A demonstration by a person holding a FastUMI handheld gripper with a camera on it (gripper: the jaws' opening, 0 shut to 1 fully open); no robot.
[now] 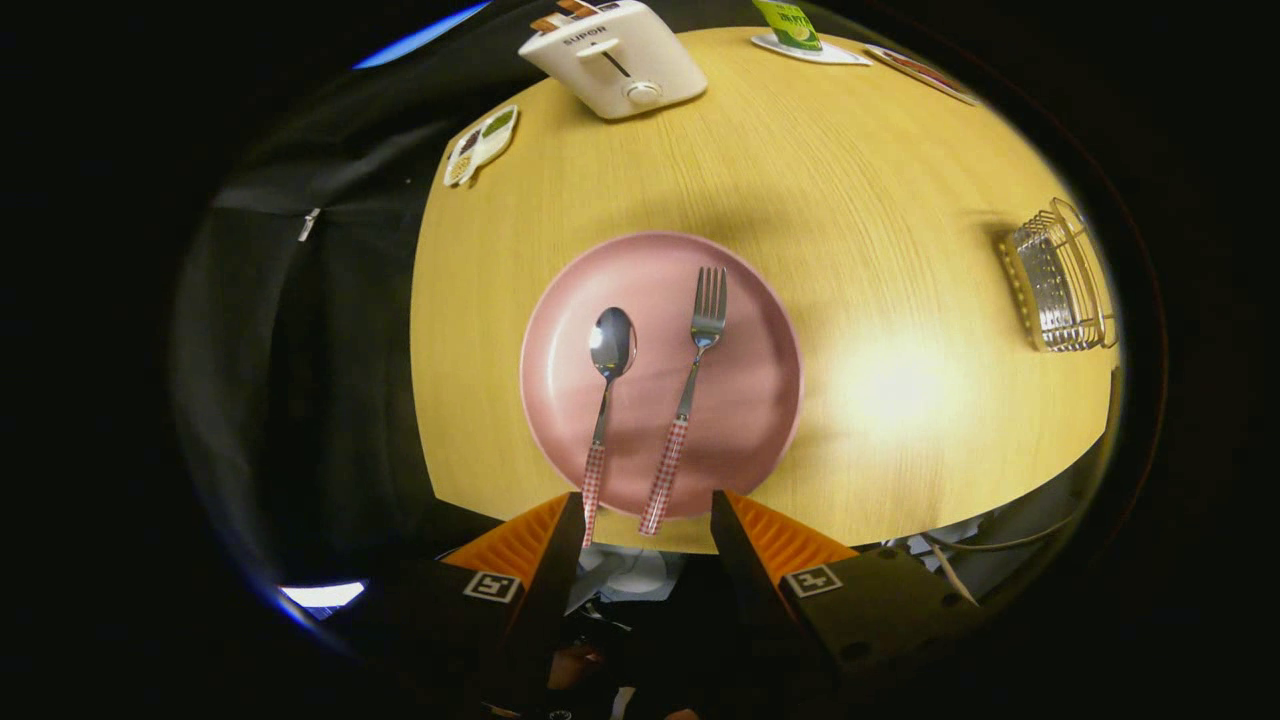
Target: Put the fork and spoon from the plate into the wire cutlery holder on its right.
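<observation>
Tongs (647, 510): two fingers stood apart, gripping nothing, held above the near edge of the table; the handle ends of the spoon and fork showed in the gap between the tips.
Plate (745, 300): a round pink plate lay flat on the table just ahead of the fingers, holding the spoon and the fork side by side.
Spoon (608, 385): it lay on the left half of the plate, bowl pointing away from the tongs, its red checked handle reaching past the plate's near rim, close beside the left fingertip.
Fork (694, 375): it lay to the right of the spoon, apart from it, tines pointing away, slightly slanted, its red checked handle ending at the plate's near rim between the fingers.
Holder (1062, 280): a wire cutlery basket stood well to the right of the plate near the table's right edge; what was inside could not be made out.
Table (880, 180): a pale wooden top, with a bright patch of light between the plate and the holder.
Toaster (615, 58): a white toaster stood at the far edge, beyond the plate, with brown slices showing in its slots.
Small dish (481, 146): a divided white dish sat at the far left edge, with green and brown contents in its sections.
Green pack (790, 25): it stood on a white coaster at the far edge, right of the toaster.
</observation>
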